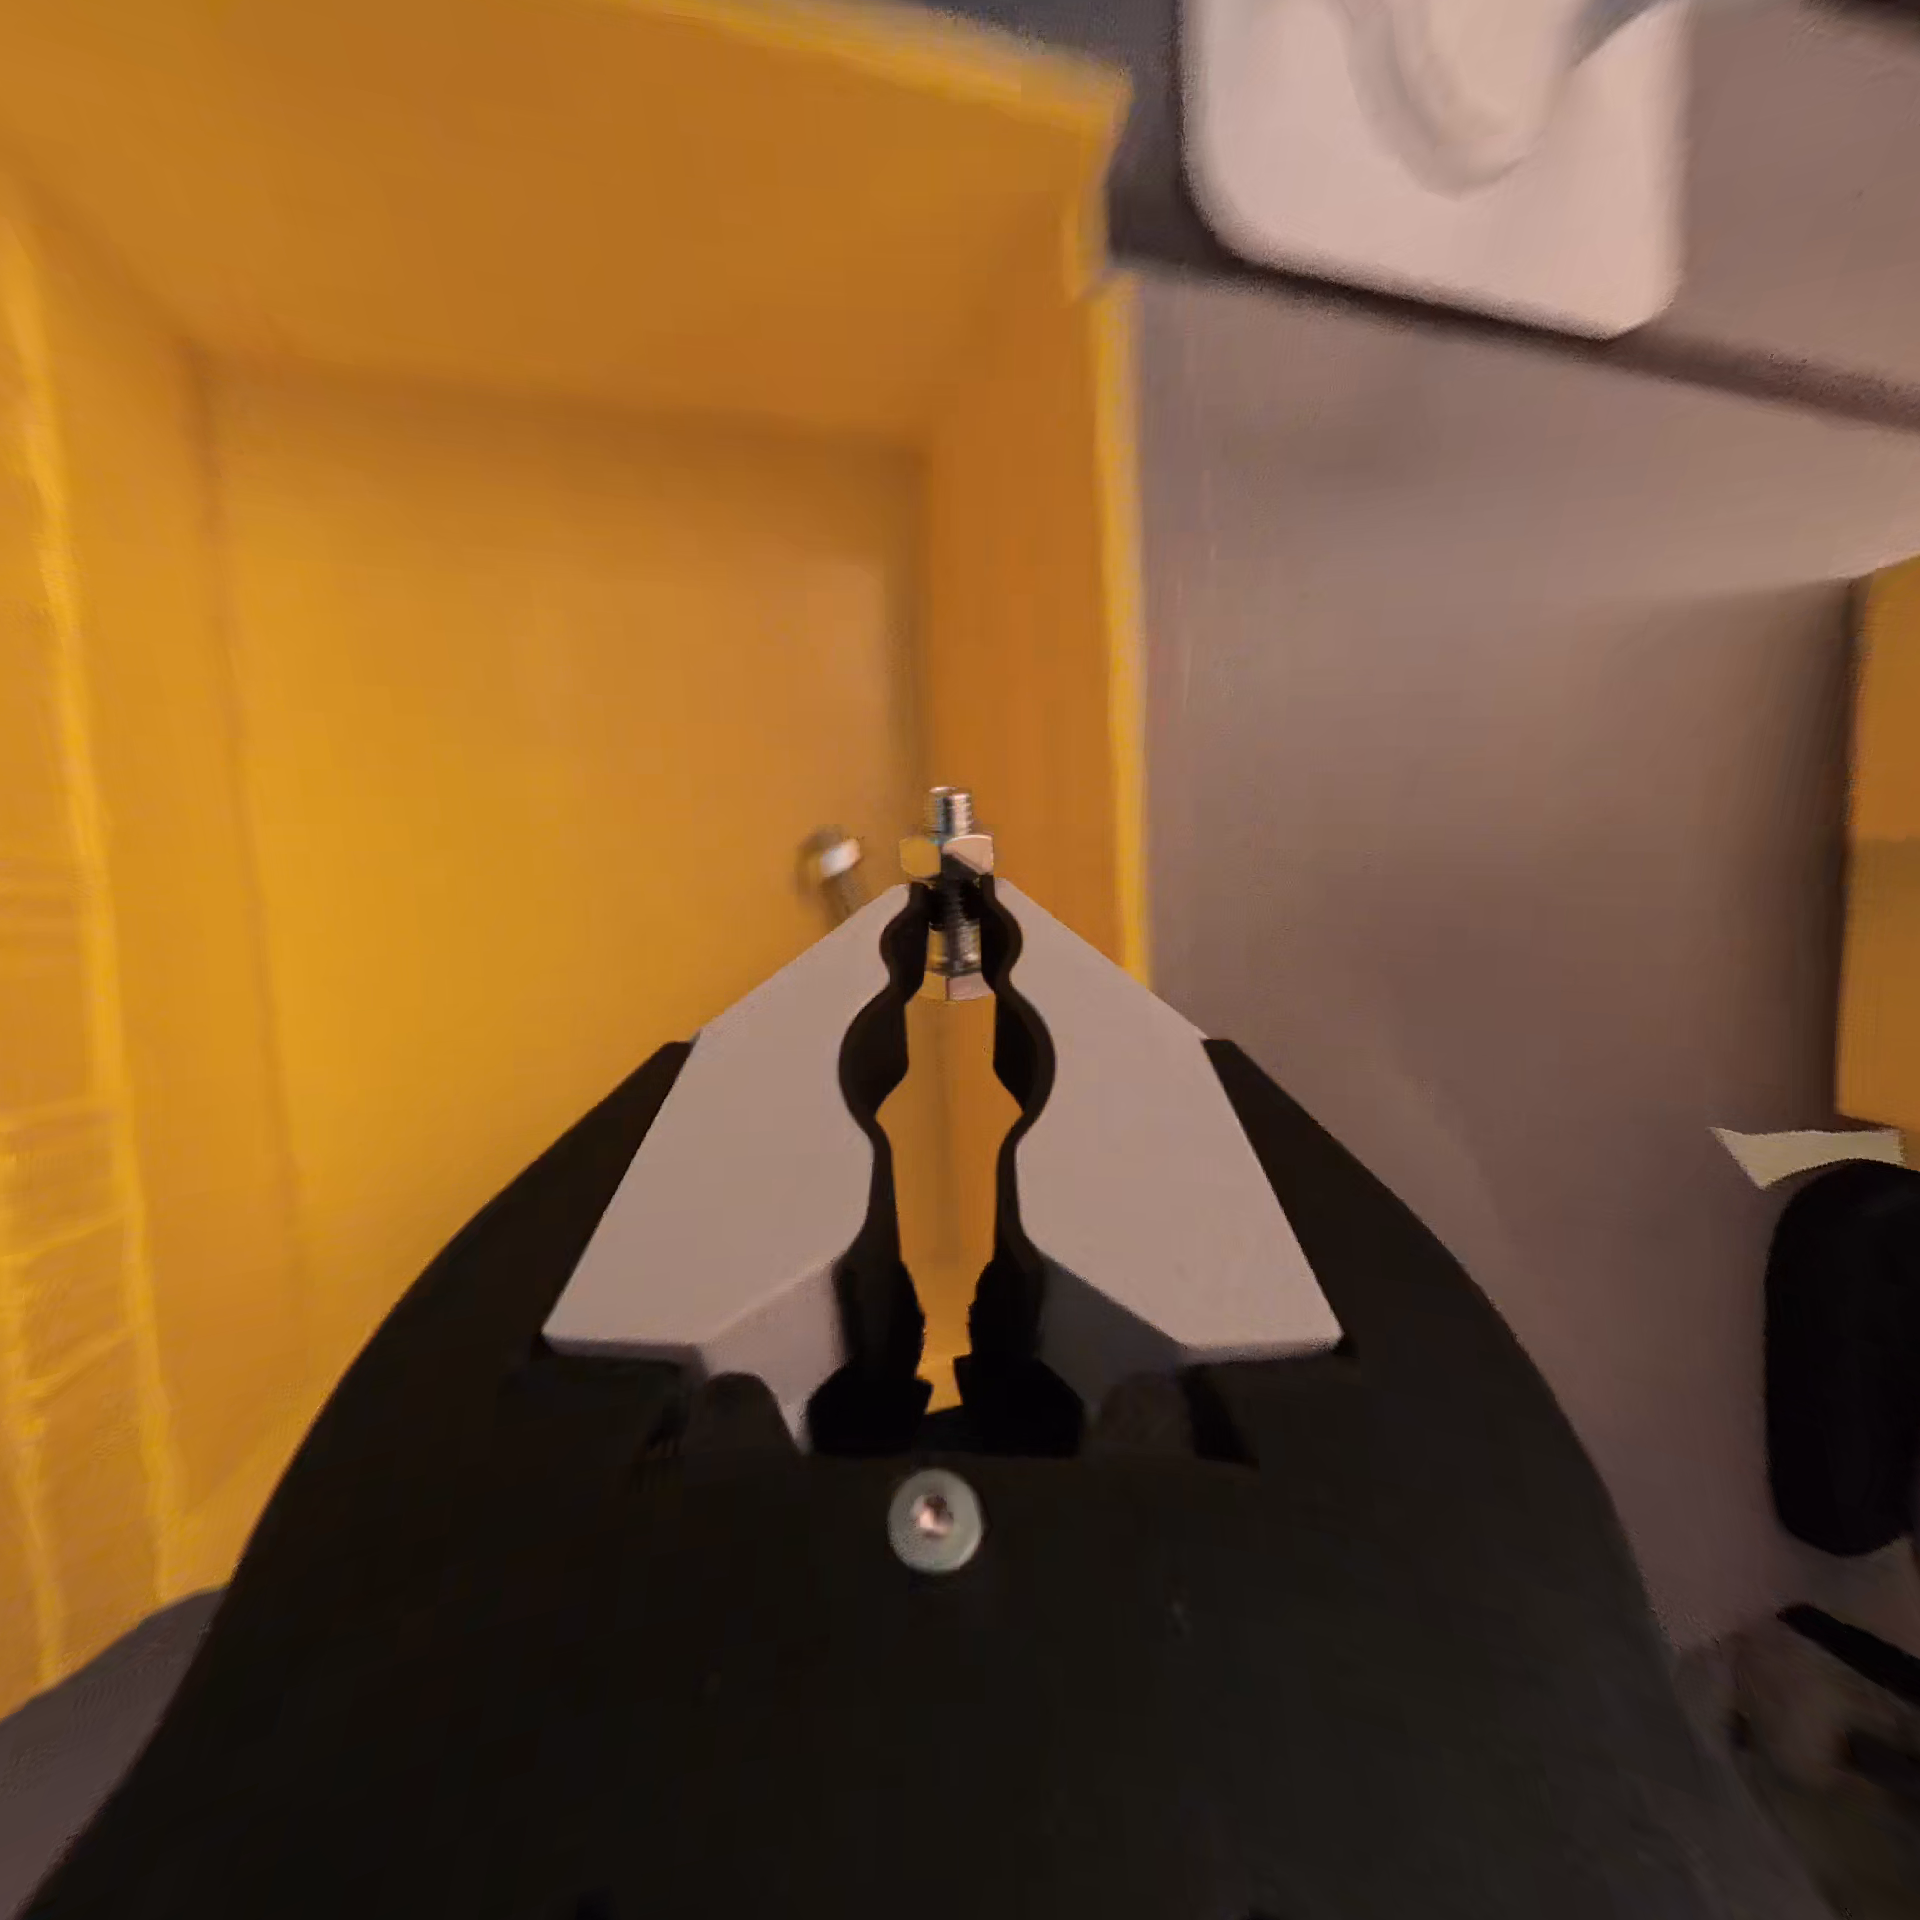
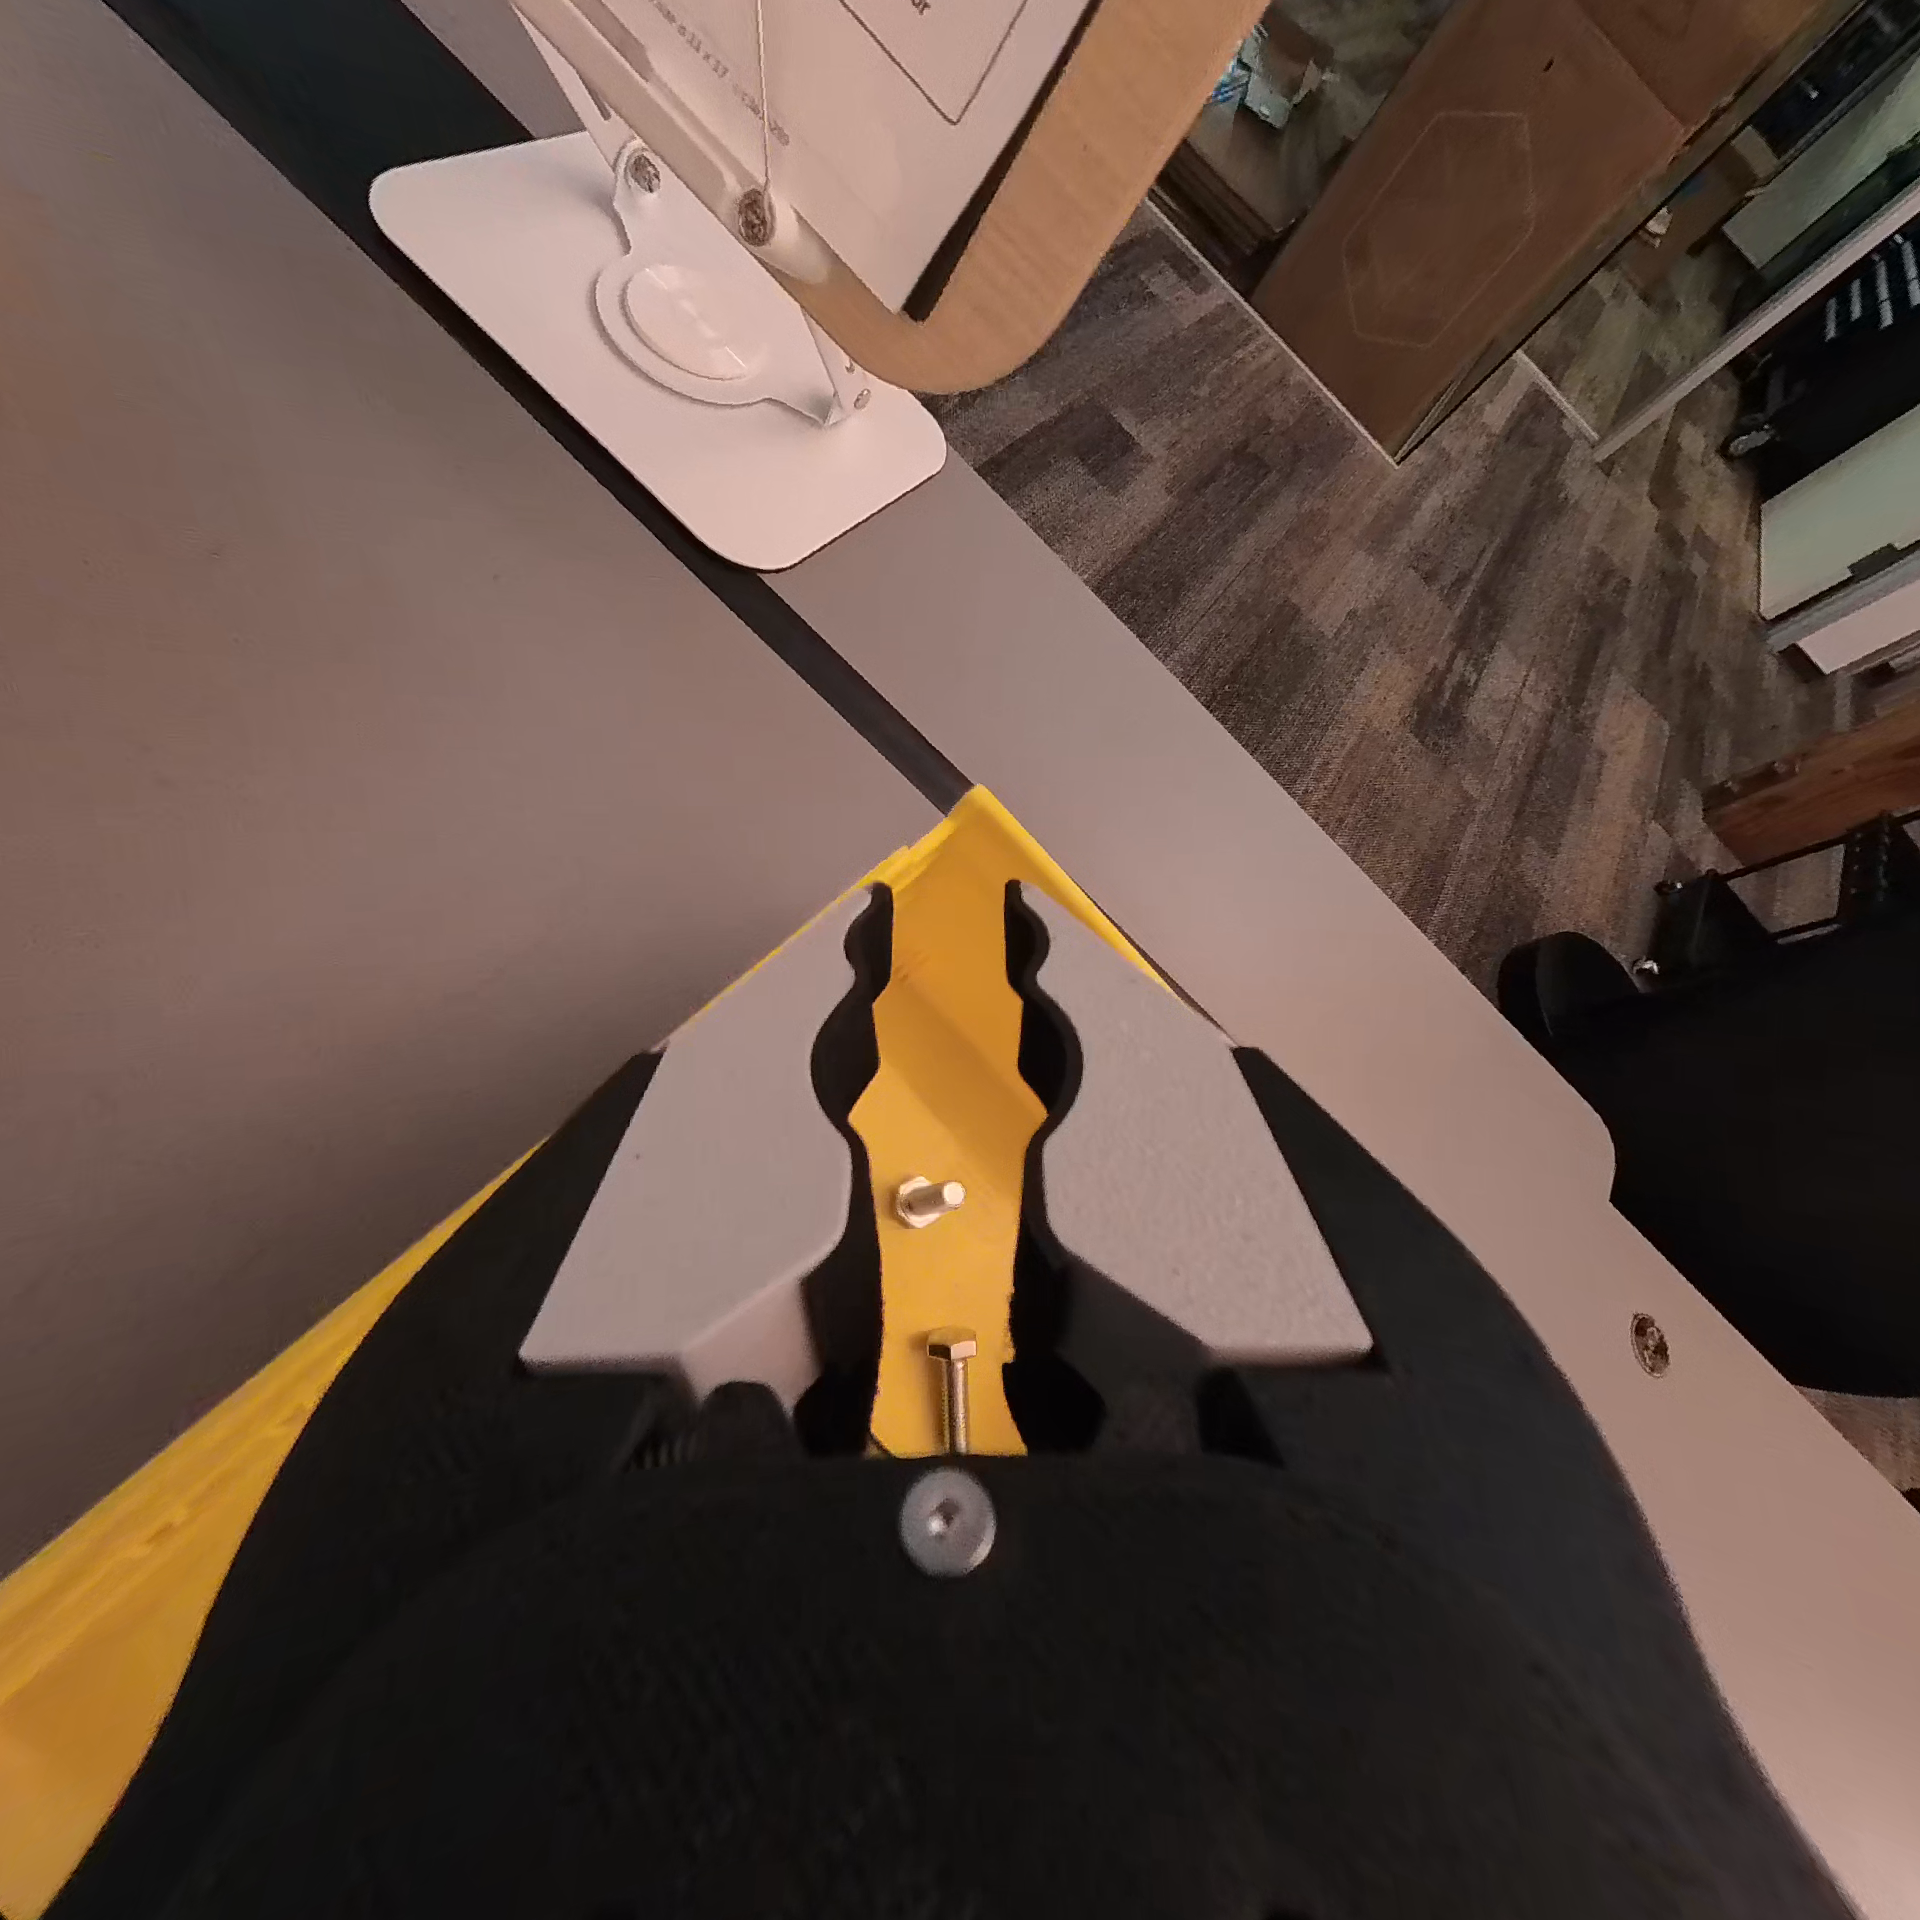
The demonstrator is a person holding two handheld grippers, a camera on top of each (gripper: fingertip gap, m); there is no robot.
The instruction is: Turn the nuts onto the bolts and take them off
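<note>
Left gripper (image 1: 948, 894) pinches a small silver nutted bolt (image 1: 951, 883) mid-frame by its tips; it could slip. Right gripper (image 2: 948, 904) hangs narrowly open, empty.

Yellow tray (image 1: 520, 571), plain, no pattern. Inside the tray: silver bolt (image 1: 948, 894) with silver nut (image 1: 945, 854), second silver bolt (image 1: 828, 868) left of it. Left gripper (image 1: 948, 888): black body, light grey fingers (image 1: 769, 1122), black wavy inner edges. Right gripper (image 2: 948, 899) same colours, above the tray's yellow floor with two brass-tinted silver bolts (image 2: 928, 1202). Table (image 2: 364, 779) beside the tray plain grey, dark seam. White stand (image 2: 665, 353) beyond the tray. Floor (image 2: 1351, 623) patchy grey-brown blocks.
</note>
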